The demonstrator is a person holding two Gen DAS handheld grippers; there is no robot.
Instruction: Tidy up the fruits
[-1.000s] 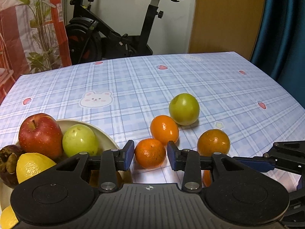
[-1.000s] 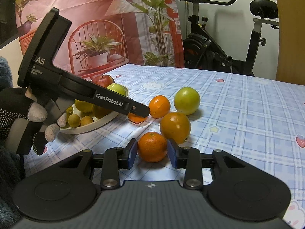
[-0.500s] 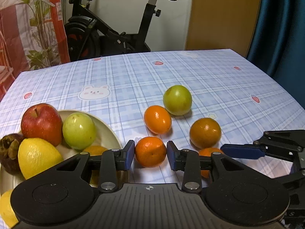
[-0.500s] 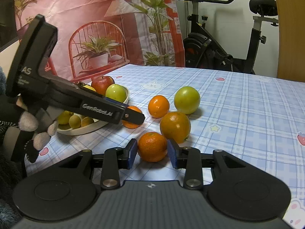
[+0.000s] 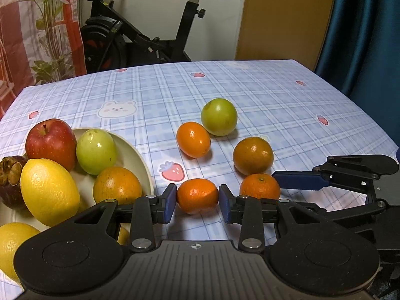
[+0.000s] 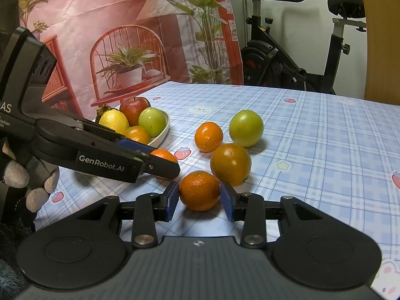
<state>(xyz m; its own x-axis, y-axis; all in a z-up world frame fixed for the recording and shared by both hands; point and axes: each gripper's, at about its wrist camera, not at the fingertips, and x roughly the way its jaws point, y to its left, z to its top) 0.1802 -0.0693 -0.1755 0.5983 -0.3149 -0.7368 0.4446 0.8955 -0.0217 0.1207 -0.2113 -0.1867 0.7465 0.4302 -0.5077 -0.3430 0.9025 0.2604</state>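
Left wrist view: left claw (image 5: 197,203) pinched small tangerine (image 5: 197,195) between blue pads, just beside bowl (image 5: 140,155) rim near worktop (image 5: 250,87) left edge. Step judged: grasp made, transfer pending; next move calls for lift over rim, release among bowl fruit.

Right wrist view: right claw (image 6: 200,201) bracketed second tangerine (image 6: 199,190), pads touching or nearly so; full grip uncertain. Larger orange (image 6: 230,164) touched it behind.

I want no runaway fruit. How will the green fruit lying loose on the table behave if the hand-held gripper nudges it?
The green fruit is nearly round and sits free on the flat tablecloth, so it will probably roll. Its skin looks smooth and shiny, so the pads may slip. The orange beside it would likely be bumped.
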